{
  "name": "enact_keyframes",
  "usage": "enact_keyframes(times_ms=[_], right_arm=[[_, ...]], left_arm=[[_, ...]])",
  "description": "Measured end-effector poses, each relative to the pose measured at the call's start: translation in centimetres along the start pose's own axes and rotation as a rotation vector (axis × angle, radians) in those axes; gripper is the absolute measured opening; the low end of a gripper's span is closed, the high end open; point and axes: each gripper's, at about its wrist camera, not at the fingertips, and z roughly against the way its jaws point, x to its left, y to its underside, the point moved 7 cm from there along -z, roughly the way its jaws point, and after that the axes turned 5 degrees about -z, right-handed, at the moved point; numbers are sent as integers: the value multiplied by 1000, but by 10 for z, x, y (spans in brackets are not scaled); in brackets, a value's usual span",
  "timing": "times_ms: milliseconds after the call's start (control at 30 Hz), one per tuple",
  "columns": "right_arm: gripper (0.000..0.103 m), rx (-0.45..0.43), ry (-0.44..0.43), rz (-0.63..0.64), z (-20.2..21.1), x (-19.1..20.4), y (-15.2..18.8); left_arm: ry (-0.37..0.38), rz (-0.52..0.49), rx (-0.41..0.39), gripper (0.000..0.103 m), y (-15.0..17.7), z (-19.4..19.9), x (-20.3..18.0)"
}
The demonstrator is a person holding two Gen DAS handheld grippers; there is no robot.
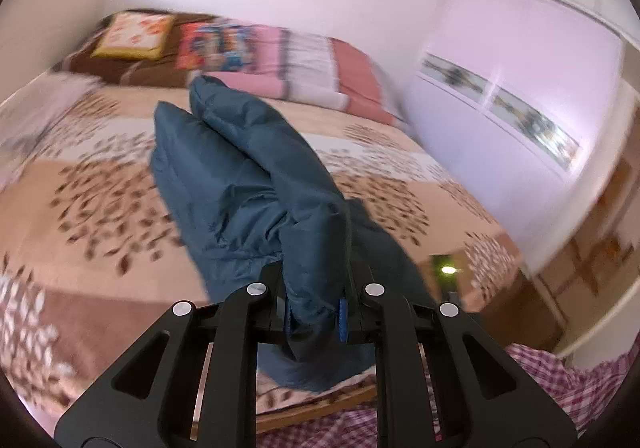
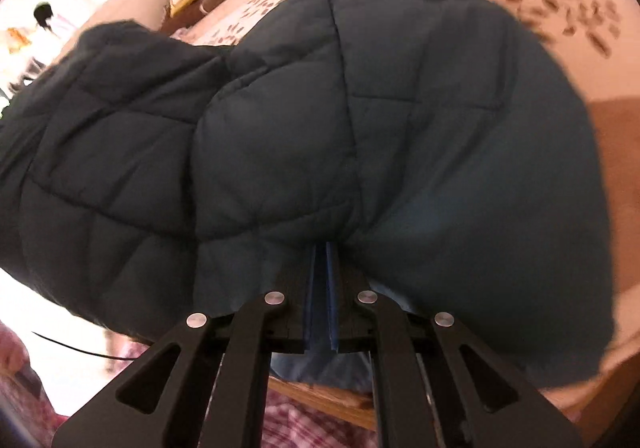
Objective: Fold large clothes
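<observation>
The left gripper (image 1: pixel 314 312) is clamping a thick fold of the blue quilted jacket (image 1: pixel 248 176), which is extending forward above the patterned bedspread (image 1: pixel 100 188). The right gripper (image 2: pixel 322 288) is pinching a thin edge of the same jacket. Risk: slick padded fabric is likely slipping from that shallow right-hand hold, collapsing the fold onto the bed.

Left wrist view faces along the bed (image 1: pixel 100 184) toward the pillows (image 1: pixel 132 36); right wrist view sits close over the quilted jacket (image 2: pixel 320 128); both share these
</observation>
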Motion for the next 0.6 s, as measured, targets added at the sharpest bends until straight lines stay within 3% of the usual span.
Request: enact_keyframes(times_ms=[167, 333, 600], right_arm=[[7, 31, -136, -71, -8, -15, -2], [5, 34, -194, -96, -14, -20, -4], [0, 46, -279, -162, -15, -34, -4]], left_arm=[[122, -112, 51, 15, -5, -41, -69], [228, -182, 135, 15, 13, -98, -129], [303, -213, 254, 15, 53, -157, -168]])
